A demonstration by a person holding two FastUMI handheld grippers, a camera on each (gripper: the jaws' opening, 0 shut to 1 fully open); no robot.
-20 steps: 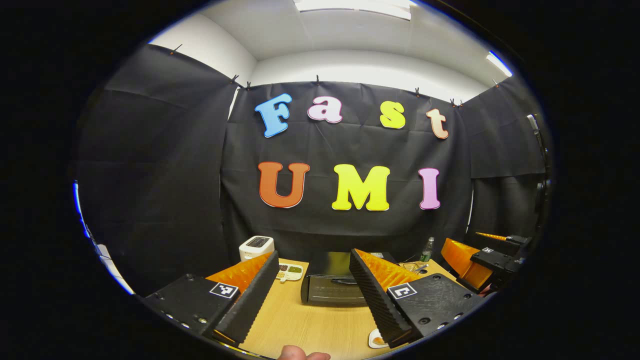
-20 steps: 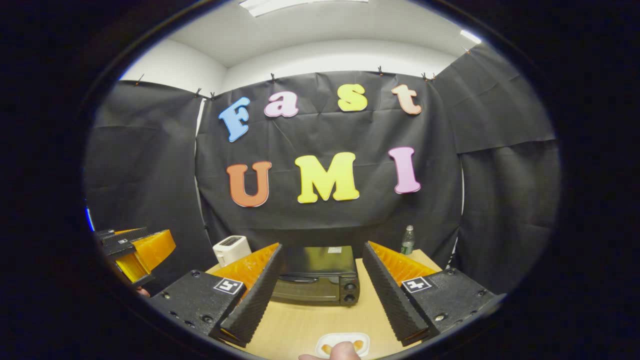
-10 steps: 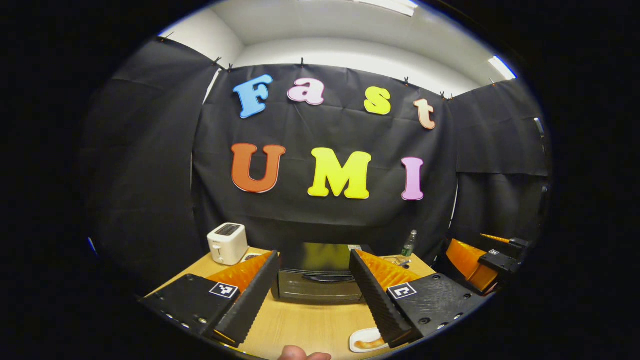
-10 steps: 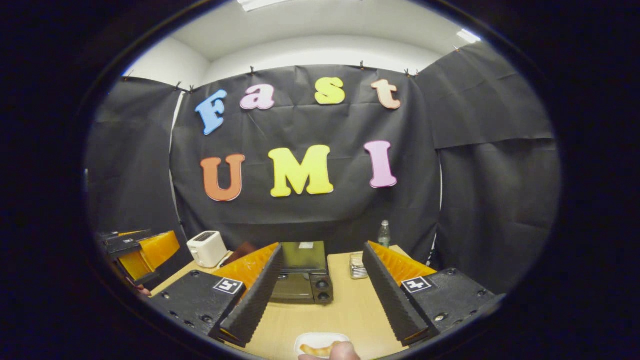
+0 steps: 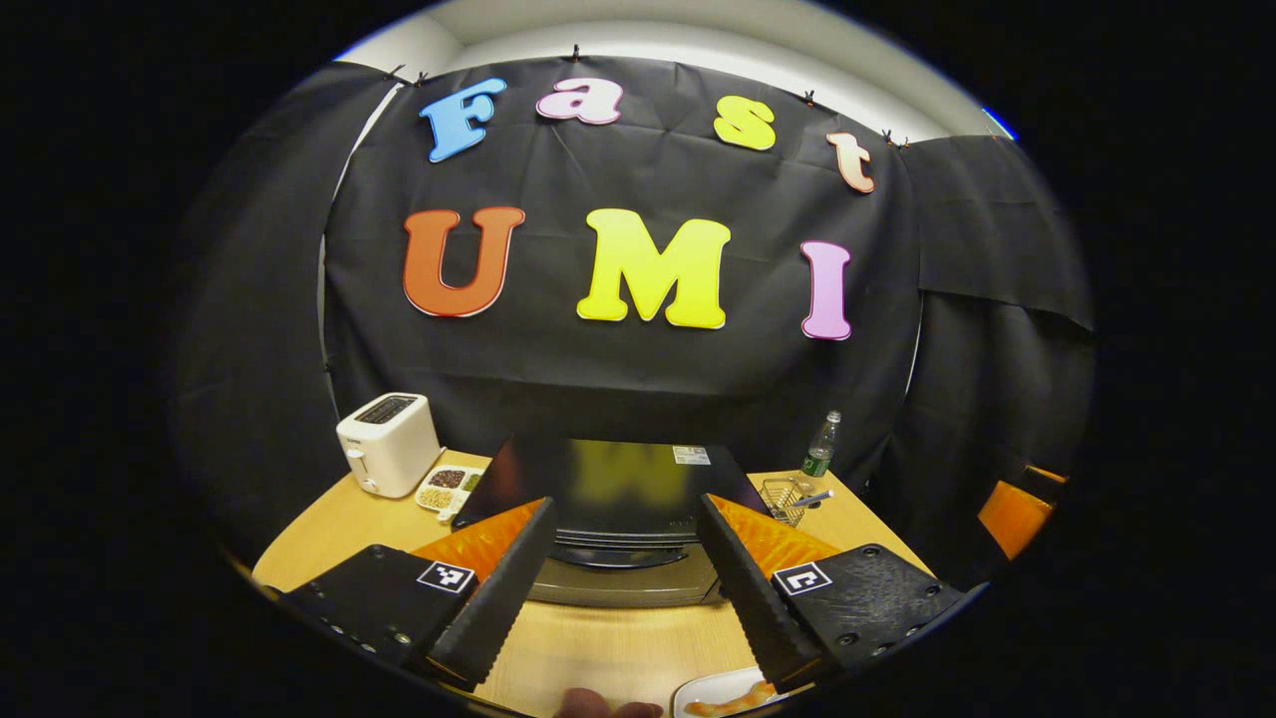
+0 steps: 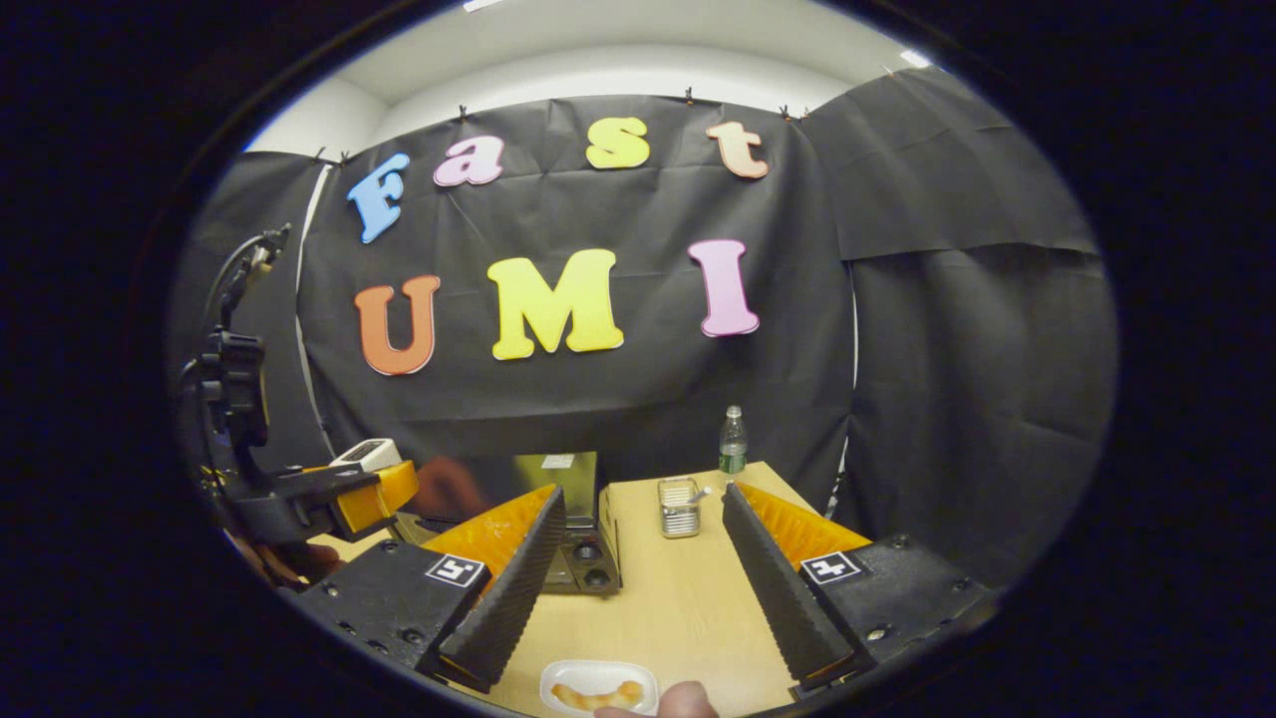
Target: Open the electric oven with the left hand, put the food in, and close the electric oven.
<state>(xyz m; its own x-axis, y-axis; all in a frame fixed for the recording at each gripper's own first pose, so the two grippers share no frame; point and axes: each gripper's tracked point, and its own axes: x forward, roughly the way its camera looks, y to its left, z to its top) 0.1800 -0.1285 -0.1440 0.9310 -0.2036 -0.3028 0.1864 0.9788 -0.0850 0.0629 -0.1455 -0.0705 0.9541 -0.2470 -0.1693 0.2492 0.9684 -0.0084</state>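
Here, in the left gripper view, the left hand-held gripper [image 5: 623,598] is spread wide and grips nothing. Between its black ribbed fingers [image 5: 498,598] stands the black boxy electric oven [image 5: 618,519], door shut, on the pale wooden worktop [image 5: 608,653]. Left of the oven sit a white two-slot toaster [image 5: 387,443] and a small white divided tray of grains [image 5: 449,487]; right of it, a wire basket [image 5: 788,496] and a clear plastic bottle with a green label [image 5: 821,458]. Nearer than the oven, at the worktop's front edge, lies a white oval dish of golden food [image 5: 723,698]. Black cloth walls the booth.

In the right gripper view, the right hand-held gripper [image 6: 643,588] also gapes wide, holding nothing. The oven [image 6: 563,519] lies left of centre, the basket [image 6: 680,506] and bottle [image 6: 733,440] to its right. The food dish [image 6: 598,688] rests on the worktop [image 6: 678,598] nearer than the oven, below the open fingers. The other gripper [image 6: 339,499] hangs just left of the oven; how far it is open cannot be told here.
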